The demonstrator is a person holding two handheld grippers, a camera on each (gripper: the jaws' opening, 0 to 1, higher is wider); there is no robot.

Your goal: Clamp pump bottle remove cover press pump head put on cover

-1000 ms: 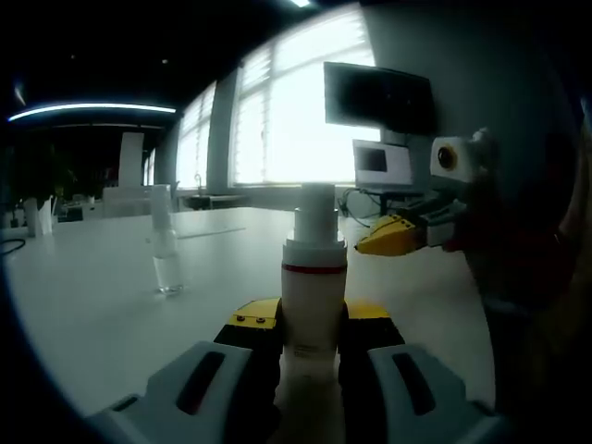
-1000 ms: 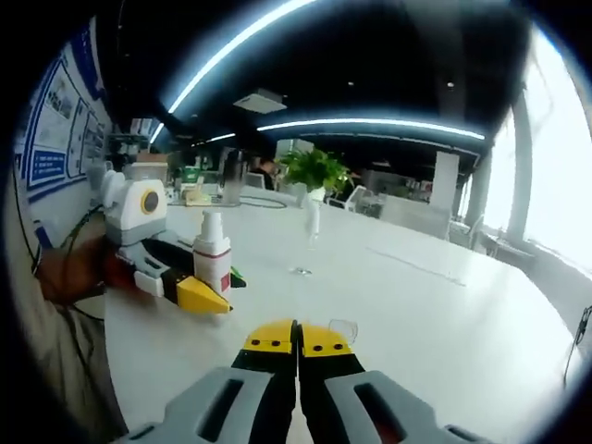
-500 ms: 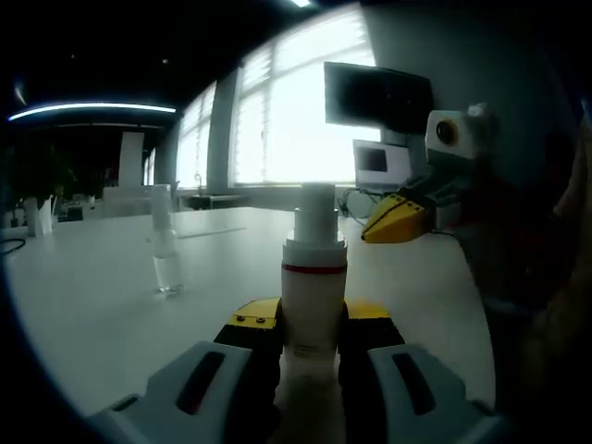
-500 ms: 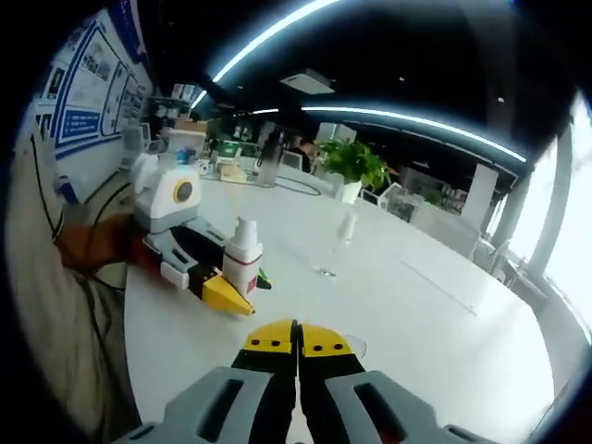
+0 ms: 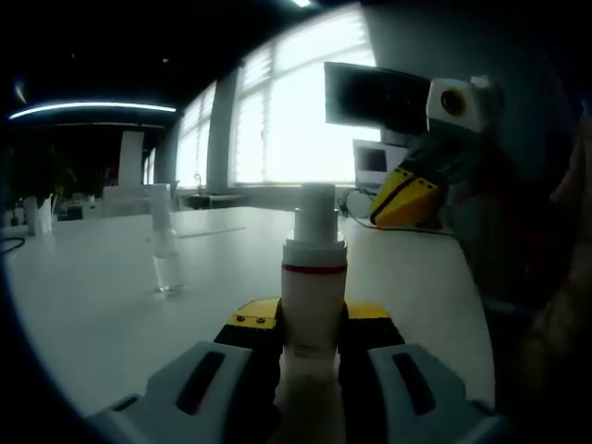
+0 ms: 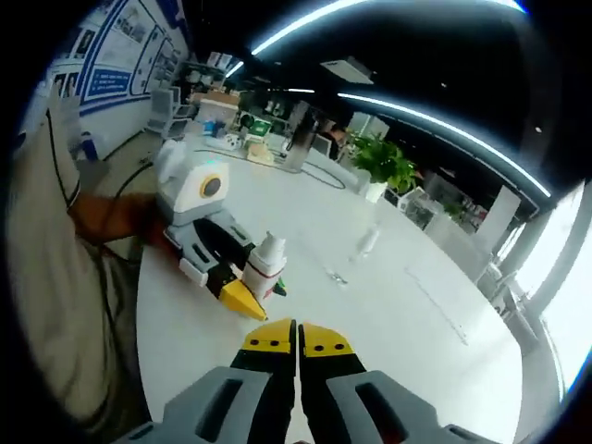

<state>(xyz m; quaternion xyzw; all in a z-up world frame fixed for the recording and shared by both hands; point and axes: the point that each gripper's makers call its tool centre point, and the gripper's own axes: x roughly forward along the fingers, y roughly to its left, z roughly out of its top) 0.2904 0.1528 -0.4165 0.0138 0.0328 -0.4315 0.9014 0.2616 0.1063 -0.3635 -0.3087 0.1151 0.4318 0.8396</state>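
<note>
Left gripper view, nearest first: left gripper with yellow-tipped fingers clamped on either side of the white pump bottle, held upright between them over the white worktop. Bottle body white with a red band below the collar; bare pump head on top, no cover on it. Further back on the left, clear cover standing upright on the worktop, well apart from the bottle. Upper right, right gripper raised above and beside the pump head, not touching it, yellow tips pointing down-left, held by a person's hand. Behind it a dark monitor and bright windows

Right gripper view, nearest first: right gripper fingers pressed together, nothing between them. Beyond, left gripper lying low over the worktop, pump bottle upright in its grip, held by a person's hand at left. Past the bottle, clear cover upright on the worktop, apart from it. Far back, green plant and wall posters at upper left
</note>
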